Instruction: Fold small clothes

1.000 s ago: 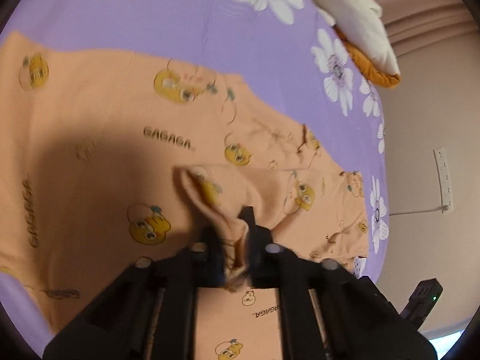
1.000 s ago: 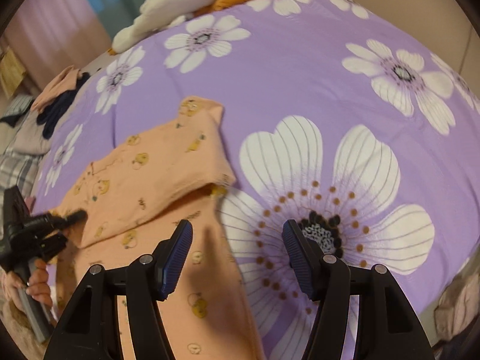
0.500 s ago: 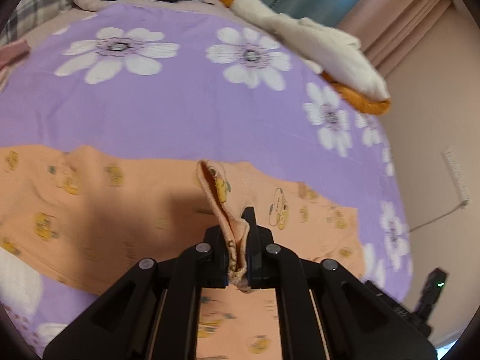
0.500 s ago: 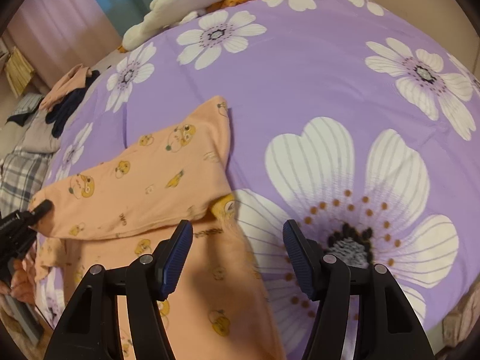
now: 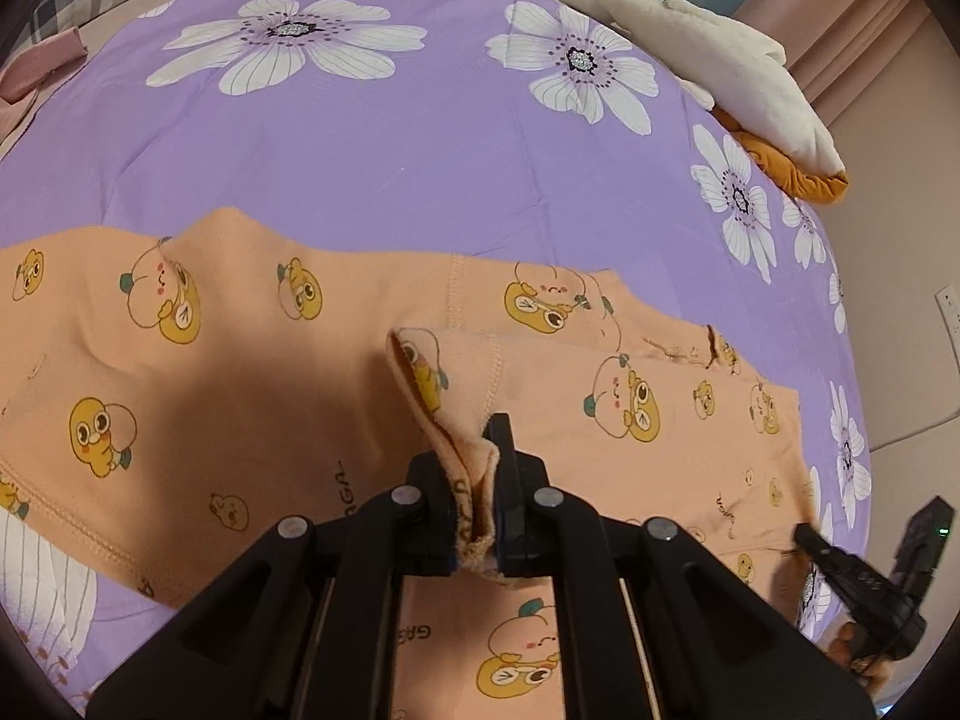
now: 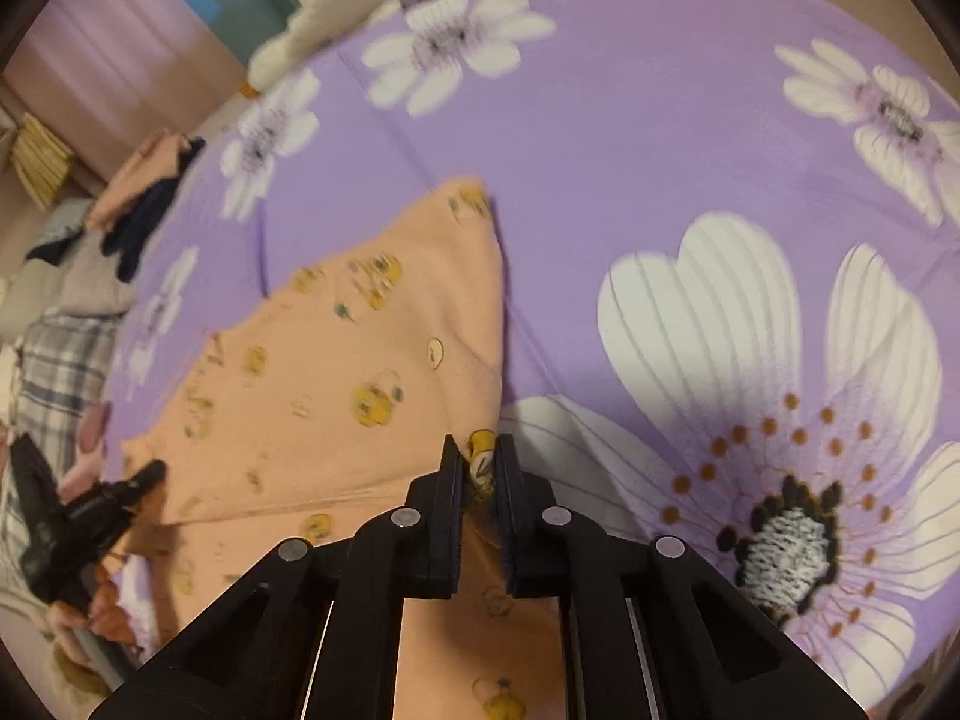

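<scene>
2 hand-held grippers, left hand-held gripper (image 5: 478,501) and right hand-held gripper (image 6: 480,483), pinch 1 orange garment (image 5: 252,384).

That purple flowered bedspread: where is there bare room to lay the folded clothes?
Free: the bedspread between the orange garment and the white plush toy, plus the big-flower patch right of the garment. Crowded: the near side, where both grippers pinch fabric, and the clothes pile.
</scene>
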`<state>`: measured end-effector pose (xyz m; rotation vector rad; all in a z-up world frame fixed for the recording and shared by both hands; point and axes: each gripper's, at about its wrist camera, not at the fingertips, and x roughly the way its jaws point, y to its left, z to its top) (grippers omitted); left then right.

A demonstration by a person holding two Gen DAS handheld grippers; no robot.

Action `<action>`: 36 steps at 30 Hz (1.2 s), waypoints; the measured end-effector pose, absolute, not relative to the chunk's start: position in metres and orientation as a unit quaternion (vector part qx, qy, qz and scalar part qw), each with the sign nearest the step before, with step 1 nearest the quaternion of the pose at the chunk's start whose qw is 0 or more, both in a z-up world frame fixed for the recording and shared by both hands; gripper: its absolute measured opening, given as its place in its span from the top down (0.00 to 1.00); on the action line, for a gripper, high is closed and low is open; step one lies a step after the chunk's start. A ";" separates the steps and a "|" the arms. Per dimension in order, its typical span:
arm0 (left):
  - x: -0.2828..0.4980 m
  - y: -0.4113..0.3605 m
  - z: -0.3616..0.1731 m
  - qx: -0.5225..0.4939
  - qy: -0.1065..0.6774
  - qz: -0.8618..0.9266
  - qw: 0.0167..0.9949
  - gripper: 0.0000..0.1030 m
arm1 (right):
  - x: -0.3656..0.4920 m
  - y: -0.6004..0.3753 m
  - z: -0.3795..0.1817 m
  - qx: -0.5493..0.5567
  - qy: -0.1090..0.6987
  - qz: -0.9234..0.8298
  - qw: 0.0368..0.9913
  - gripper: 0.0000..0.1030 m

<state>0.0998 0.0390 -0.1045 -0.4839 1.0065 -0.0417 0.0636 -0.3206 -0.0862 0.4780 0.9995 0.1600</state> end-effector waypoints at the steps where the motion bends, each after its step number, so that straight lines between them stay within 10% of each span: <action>1: 0.100 0.039 -0.106 -0.227 0.479 -0.019 0.848 0.93 | 0.060 -0.321 -0.081 0.219 0.470 0.074 0.852 0.91; 10: 0.100 0.041 -0.115 -0.223 0.494 -0.018 0.840 0.89 | 0.072 -0.326 -0.101 0.222 0.502 0.070 0.833 0.90; 14: 0.096 0.044 -0.111 -0.238 0.500 -0.024 0.832 0.89 | 0.080 -0.341 -0.076 0.206 0.476 0.071 0.852 0.56; 23: 0.079 0.047 -0.108 -0.241 0.499 -0.021 0.832 0.87 | 0.159 -0.341 -0.088 0.236 0.491 0.101 0.832 0.54; 25: 0.079 0.050 -0.113 -0.245 0.502 -0.021 0.829 0.87 | 0.178 -0.332 -0.100 0.219 0.505 0.094 0.829 0.70; 26: 0.079 0.051 -0.113 -0.250 0.499 -0.022 0.830 0.87 | 0.182 -0.330 -0.099 0.211 0.507 0.092 0.831 0.96; 36: 0.081 0.046 -0.113 -0.241 0.497 -0.013 0.833 0.88 | 0.206 -0.310 -0.079 0.154 0.487 0.077 0.856 0.96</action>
